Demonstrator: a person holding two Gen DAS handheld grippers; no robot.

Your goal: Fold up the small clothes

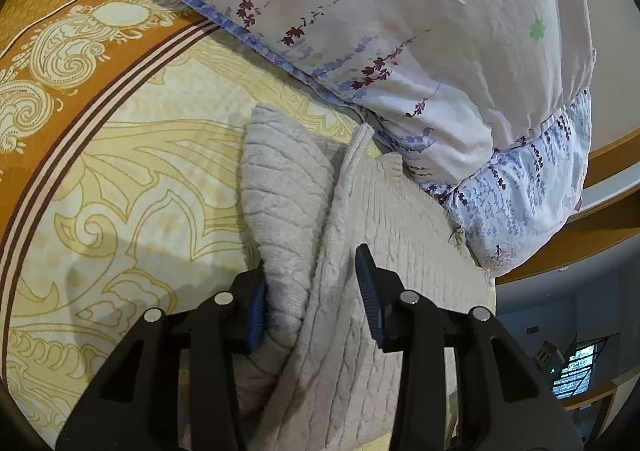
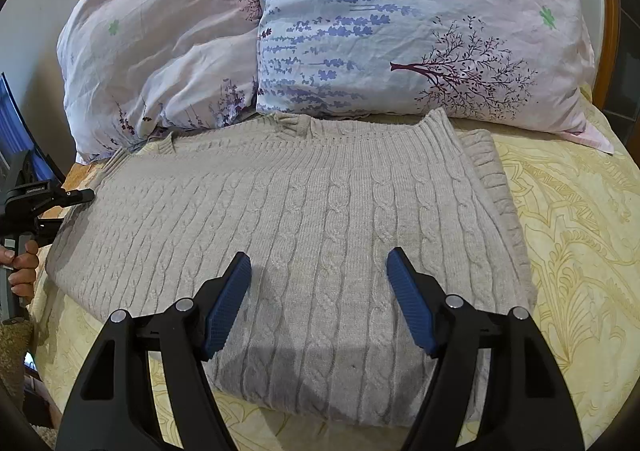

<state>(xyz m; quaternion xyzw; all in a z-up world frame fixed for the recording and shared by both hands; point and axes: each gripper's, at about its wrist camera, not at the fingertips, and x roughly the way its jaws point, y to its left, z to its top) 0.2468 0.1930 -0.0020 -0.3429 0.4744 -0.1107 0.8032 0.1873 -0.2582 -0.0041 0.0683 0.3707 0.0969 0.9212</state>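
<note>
A beige cable-knit sweater point(image 2: 304, 203) lies folded flat on the bed, its ribbed hem toward the pillows. My right gripper point(image 2: 318, 267) is open and empty, hovering just over the sweater's near part. In the left wrist view the sweater point(image 1: 352, 291) shows from its side, with a folded sleeve point(image 1: 280, 187) lying on the sheet beside it. My left gripper point(image 1: 312, 279) is open, its jaws either side of the sweater's folded edge, touching the knit without pinching it. The left gripper body point(image 2: 36, 195) shows at the left edge of the right wrist view.
Two floral pillows point(image 2: 400, 35) lie right behind the sweater, touching its far edge. The bed sheet point(image 1: 132, 187) is yellow with an orange patterned border point(image 1: 60, 63). The wooden bed frame point(image 1: 600, 227) and the bed's edge are on the right of the left wrist view.
</note>
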